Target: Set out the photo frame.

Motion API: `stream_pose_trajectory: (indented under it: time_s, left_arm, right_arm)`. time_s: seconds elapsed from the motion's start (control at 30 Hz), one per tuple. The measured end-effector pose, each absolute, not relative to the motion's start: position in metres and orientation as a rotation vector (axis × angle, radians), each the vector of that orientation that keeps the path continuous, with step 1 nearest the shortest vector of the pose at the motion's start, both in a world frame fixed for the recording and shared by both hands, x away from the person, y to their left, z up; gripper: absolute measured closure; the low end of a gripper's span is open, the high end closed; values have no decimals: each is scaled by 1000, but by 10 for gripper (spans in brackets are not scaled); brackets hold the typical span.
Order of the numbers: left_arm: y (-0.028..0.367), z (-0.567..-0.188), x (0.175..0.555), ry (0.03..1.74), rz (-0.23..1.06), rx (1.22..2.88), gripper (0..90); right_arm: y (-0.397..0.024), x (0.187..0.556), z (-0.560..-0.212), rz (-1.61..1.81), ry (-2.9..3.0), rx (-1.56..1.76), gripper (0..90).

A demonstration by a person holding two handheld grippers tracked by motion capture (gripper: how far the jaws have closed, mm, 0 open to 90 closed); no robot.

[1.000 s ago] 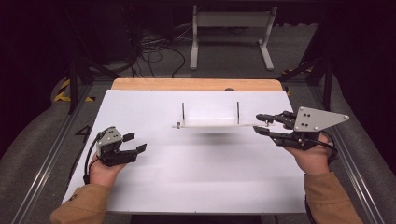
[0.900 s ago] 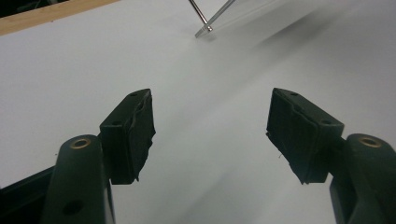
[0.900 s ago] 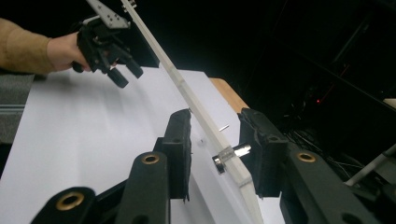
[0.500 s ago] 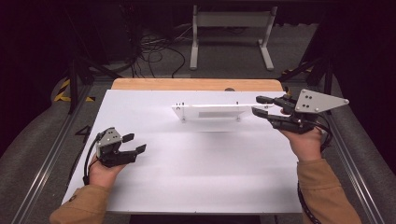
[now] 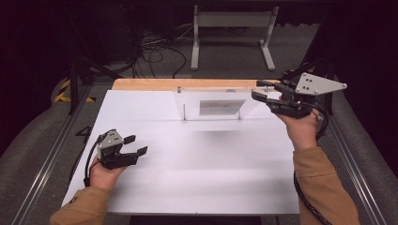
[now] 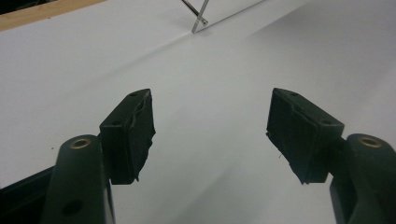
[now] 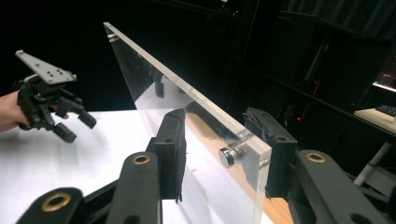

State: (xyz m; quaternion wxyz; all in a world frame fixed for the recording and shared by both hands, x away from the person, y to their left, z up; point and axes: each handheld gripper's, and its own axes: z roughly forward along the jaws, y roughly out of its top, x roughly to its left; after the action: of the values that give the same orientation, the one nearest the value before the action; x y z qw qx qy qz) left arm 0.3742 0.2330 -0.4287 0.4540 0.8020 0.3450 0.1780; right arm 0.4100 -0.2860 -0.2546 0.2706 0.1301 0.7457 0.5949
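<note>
A clear acrylic panel [image 5: 213, 104] is seen standing upright at the far side of the white surface [image 5: 197, 173], just in front of a wooden strip [image 5: 150, 84] at the far edge, and it is carried on 2 thin metal posts [image 5: 184, 111]. It is judged to be stiff and fairly light, with smooth, slippery faces and hard edges; it is likely to scratch, or to crack if squeezed hard or knocked over, and on such thin supports it could be tipped easily. The right hand-held gripper [image 7: 219, 149] is placed astride the panel's near end, 1 pad on each side of the sheet and close to a round metal standoff [image 7: 228, 157]; its jaws have just been opening, the pads are seen standing off both faces, and the panel [image 7: 187, 102] is therefore judged to be released rather than clamped. A hold is best taken at this end edge, flat on both faces and clear of the metal fitting, with only moderate pressure so that the smooth sheet is not allowed to slide out. The left hand-held gripper [image 5: 123, 151] is held low over the near left of the surface, well apart from the panel, with its jaws spread and nothing between them [image 6: 210, 135].
</note>
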Motion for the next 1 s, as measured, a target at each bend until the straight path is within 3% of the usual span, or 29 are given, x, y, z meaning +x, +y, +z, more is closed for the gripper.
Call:
stream_pose_trajectory:
  time_s: [1.0]
  left_arm:
    - [233, -430, 377, 845, 414, 1977, 319]
  right_arm:
    - [-293, 479, -276, 1637, 1974, 598, 623]
